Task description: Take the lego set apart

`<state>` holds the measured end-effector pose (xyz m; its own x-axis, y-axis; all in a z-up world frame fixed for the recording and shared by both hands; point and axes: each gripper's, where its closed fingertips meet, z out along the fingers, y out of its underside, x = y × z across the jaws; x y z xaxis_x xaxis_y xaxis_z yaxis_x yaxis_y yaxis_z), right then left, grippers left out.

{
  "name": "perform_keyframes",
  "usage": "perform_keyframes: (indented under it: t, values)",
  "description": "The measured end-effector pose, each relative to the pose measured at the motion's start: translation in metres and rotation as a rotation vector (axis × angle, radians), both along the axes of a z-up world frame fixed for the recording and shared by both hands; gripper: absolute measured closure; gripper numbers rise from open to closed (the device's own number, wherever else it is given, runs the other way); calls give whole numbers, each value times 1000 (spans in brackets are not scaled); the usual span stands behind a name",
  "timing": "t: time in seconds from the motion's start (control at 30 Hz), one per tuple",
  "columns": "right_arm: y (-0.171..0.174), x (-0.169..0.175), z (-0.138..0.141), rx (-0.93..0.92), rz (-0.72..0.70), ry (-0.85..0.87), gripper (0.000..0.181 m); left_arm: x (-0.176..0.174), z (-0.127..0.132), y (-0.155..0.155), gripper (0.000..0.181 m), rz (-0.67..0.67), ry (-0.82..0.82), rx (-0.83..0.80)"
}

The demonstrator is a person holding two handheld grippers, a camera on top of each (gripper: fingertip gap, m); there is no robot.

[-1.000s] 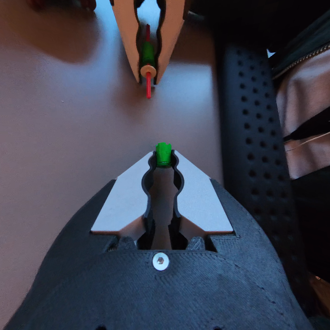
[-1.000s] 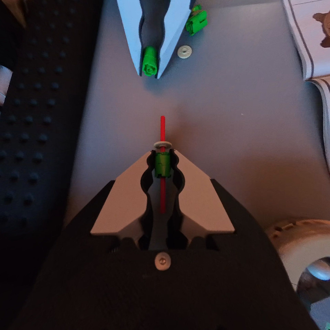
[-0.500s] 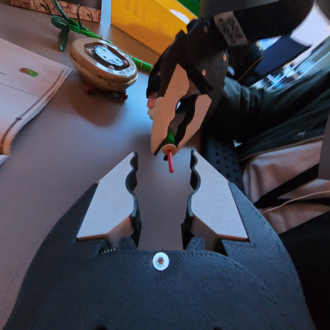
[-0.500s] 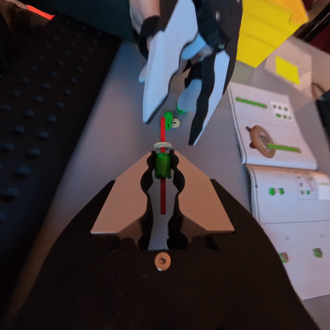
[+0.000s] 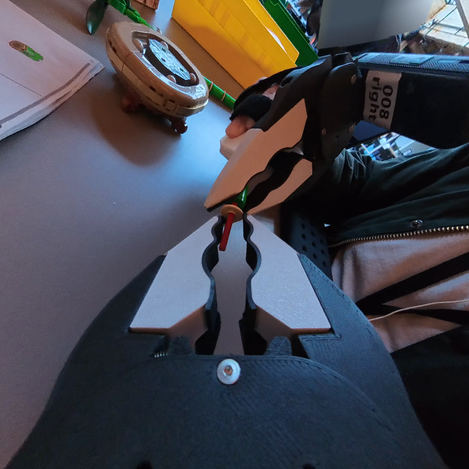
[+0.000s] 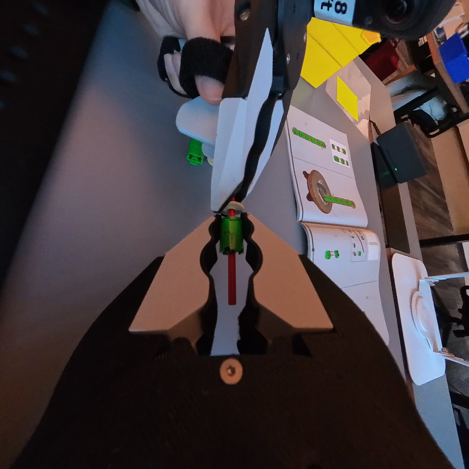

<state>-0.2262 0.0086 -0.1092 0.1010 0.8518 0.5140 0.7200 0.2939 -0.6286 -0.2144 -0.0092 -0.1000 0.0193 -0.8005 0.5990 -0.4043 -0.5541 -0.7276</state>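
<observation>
I see the thin red axle (image 6: 231,281) running through a green cylindrical brick (image 6: 231,237), with a tan round disc (image 6: 234,206) threaded just past it. A loose green brick (image 6: 195,154) lies on the grey table (image 6: 109,193), and the tan round lego base (image 5: 157,73) sits further off on small dark red feet.

yellow bin (image 5: 236,38) — far side | black box (image 6: 399,157) — table edge

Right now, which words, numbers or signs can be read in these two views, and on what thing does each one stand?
White label on the right gripper body: printed characters, sharp, but I do not quote writing.
White tag on the left gripper body: printed characters, cut by the frame edge.
Instruction booklet: tiny marks beside the drawings, too small to read.
Yellow box: no writing visible.
</observation>
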Motion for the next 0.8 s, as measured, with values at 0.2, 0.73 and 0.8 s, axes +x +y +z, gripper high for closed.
perform_keyframes:
  t: [0.2,0.73,0.8]
  values:
    - [1,-1,8,47,2,25,166,2,7,1,165,7,-47,-12]
    - [0,1,35,286,24,66,165,-3,31,-1,166,9,-150,223]
    - [5,9,36,336,-1,33,165,-9,33,5,166,37,-144,229]
